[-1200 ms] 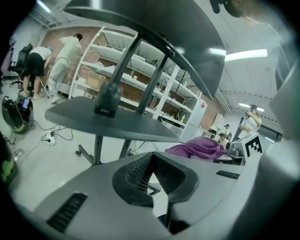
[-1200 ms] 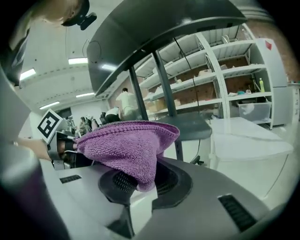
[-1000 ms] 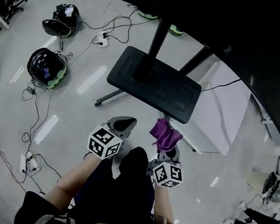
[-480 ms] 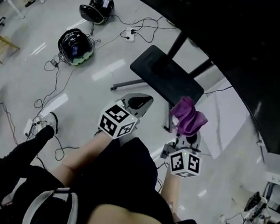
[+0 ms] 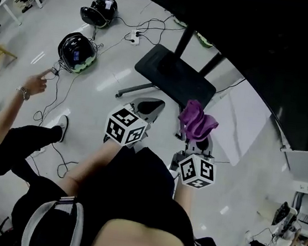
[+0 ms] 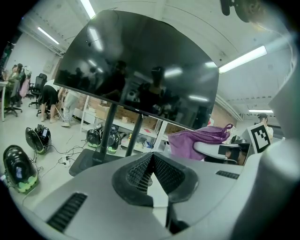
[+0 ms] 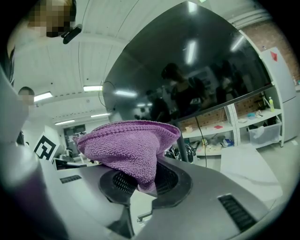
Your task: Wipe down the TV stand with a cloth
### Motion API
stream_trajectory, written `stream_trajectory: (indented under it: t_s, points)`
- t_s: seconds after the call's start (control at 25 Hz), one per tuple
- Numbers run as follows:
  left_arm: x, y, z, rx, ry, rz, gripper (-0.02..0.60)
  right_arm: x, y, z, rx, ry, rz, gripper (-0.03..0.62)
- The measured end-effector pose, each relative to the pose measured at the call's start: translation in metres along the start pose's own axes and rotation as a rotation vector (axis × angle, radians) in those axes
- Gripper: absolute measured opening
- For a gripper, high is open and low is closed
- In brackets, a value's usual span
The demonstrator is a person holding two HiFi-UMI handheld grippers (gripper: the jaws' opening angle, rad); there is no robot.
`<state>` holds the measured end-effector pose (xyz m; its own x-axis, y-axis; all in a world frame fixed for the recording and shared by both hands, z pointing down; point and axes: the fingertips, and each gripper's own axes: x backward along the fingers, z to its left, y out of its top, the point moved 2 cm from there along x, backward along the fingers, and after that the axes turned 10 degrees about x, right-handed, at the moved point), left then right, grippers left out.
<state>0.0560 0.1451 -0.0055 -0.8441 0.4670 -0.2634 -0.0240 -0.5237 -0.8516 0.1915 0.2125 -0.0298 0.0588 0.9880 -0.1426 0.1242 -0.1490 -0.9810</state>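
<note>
We're holding the purple cloth (image 7: 131,145) pinched tight in the right gripper (image 5: 198,143), hanging just short of the TV stand base (image 5: 176,80), while the left gripper (image 5: 151,107) is sitting shut on nothing. Probably we're wanting to lay the cloth flat on the near edge and sweep toward the poles (image 5: 185,37). Straight ahead is looking open, but a power strip (image 5: 134,34) and a bystander's hand (image 5: 36,84) are crowding the left.

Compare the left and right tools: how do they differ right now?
The left tool is empty; the right tool grips the purple cloth. The left tool's tips show bare; the right tool's hide under cloth folds. Shared: both are shut and aimed toward the TV stand.
</note>
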Motion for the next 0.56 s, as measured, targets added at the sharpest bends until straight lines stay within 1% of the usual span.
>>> stream_trajectory:
  t_s: [0.16,0.36,0.56]
  points:
    - [-0.006,-0.003,-0.005,-0.003,-0.017,0.004,0.006,0.008,-0.005,-0.009,-0.015,-0.019,0.012,0.072]
    - [-0.015,-0.008,-0.004,-0.002,-0.014,0.021,0.006,0.014,-0.005,-0.019,0.016,-0.037,0.016,0.072]
    - [-0.006,-0.021,-0.007,0.021,-0.003,0.047,0.006,0.028,-0.02,-0.014,0.005,-0.038,0.071,0.072]
